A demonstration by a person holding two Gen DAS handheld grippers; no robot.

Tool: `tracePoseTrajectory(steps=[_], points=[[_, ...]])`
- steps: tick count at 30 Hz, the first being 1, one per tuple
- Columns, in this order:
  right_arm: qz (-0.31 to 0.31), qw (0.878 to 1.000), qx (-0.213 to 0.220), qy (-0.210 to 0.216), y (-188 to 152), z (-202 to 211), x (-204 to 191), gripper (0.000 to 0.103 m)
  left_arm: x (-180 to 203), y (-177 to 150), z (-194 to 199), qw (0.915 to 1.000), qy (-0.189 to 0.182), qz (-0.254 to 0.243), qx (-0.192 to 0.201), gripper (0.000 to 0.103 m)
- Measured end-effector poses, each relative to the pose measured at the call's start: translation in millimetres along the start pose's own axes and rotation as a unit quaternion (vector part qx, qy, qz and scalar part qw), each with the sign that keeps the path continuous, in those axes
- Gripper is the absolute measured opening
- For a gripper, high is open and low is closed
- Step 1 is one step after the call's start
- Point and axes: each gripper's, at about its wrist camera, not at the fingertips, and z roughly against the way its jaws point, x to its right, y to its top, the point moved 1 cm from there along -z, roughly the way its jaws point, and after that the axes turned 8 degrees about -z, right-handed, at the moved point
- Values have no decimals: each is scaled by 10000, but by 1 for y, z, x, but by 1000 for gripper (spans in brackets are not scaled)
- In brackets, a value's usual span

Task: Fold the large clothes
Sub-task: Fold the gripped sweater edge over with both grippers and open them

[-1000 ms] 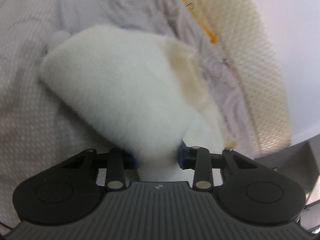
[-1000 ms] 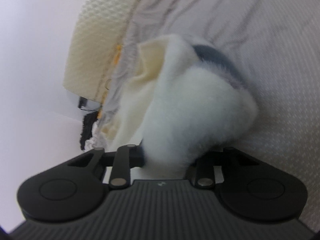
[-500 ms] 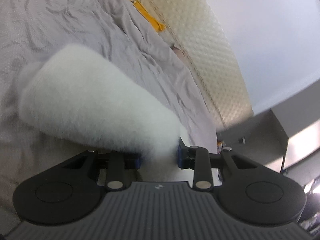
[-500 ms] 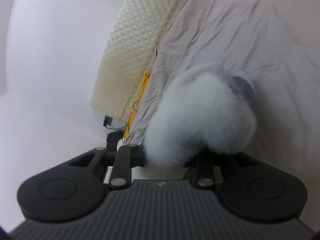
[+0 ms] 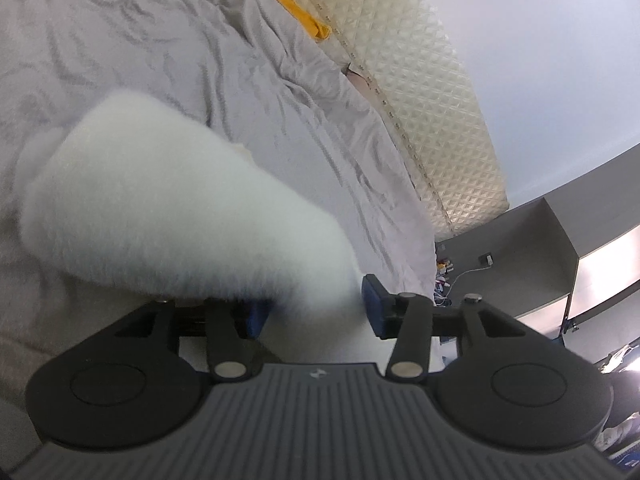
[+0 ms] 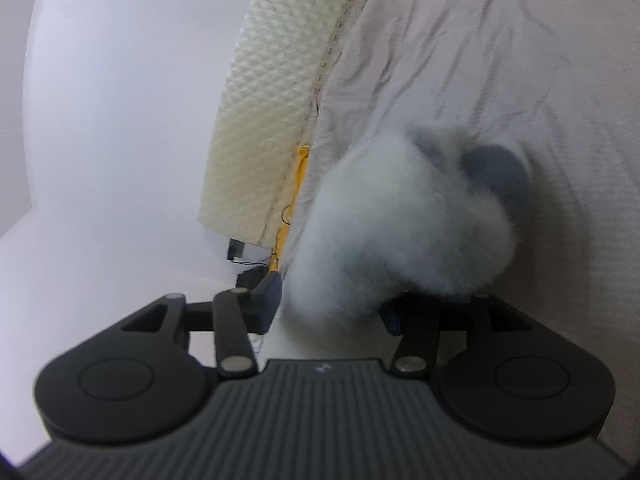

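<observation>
The left hand-held gripper (image 5: 316, 312) has just spread its jaws, the white fleece garment (image 5: 168, 208) lying between them with the right pad clear of it. The right hand-held gripper (image 6: 332, 308) has parted too, the fluffy bundle (image 6: 404, 236) apparently loose between its pads. The garment hangs over the grey bed sheet (image 5: 160, 40), beside the quilted mattress edge (image 5: 432, 88).

Wrinkled grey bedsheet (image 5: 280, 120), cream quilted mattress (image 5: 440, 92), white wall (image 5: 540, 40)
</observation>
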Motion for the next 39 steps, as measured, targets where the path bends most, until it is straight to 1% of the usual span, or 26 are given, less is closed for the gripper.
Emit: tracePoseTrajectory(steps=[5, 7, 9, 13, 17, 19, 22, 24, 26, 28, 31, 34, 36, 38, 39], points=[[-58, 9999, -48, 120, 17, -22, -7, 55, 9, 22, -20, 9999, 95, -111, -15, 58], [-144, 9998, -108, 108, 26, -34, -7, 56, 9, 36, -38, 9994, 291, -73, -158, 58], [-227, 9996, -156, 40, 34, -49, -7, 57, 11, 51, -58, 9982, 498, -161, -292, 58], [128, 9993, -271, -210, 49, -90, -19, 58, 7, 73, -94, 9959, 774, -245, -392, 58], [371, 9978, -388, -392, 65, -128, -15, 59, -8, 90, -128, 9942, 942, -191, -479, 58], [477, 9971, -410, -428, 68, -144, -7, 59, -14, 95, -141, 9943, 929, -275, -449, 58], [481, 9974, -373, -393, 75, -159, 5, 59, -21, 99, -153, 9956, 780, -415, -299, 59], [489, 9977, -313, -362, 80, -165, 12, 58, -24, 100, -157, 9965, 651, -509, -91, 59], [594, 9971, -202, -426, 86, -170, 16, 56, -27, 101, -160, 9959, 569, -686, 174, 60], [685, 9965, -103, -462, 92, -172, 20, 56, -25, 104, -166, 9944, 492, -893, 266, 62], [979, 9920, -44, -792, 99, -182, 26, 55, -20, 104, -180, 9878, 740, -1342, 275, 62], [1248, 9867, -150, -1035, 99, -194, 36, 54, -24, 102, -195, 9841, 887, -1531, 155, 62], [1658, 9792, -191, -1154, 92, -200, 36, 53, -24, 100, -202, 9803, 986, -1712, 84, 62], [2280, 9650, -244, -1273, 81, -205, 29, 55, -22, 99, -204, 9769, 1039, -1867, 95, 62], [2479, 9591, -261, -1340, 77, -205, 26, 55, -21, 98, -204, 9751, 1068, -1941, 100, 62]])
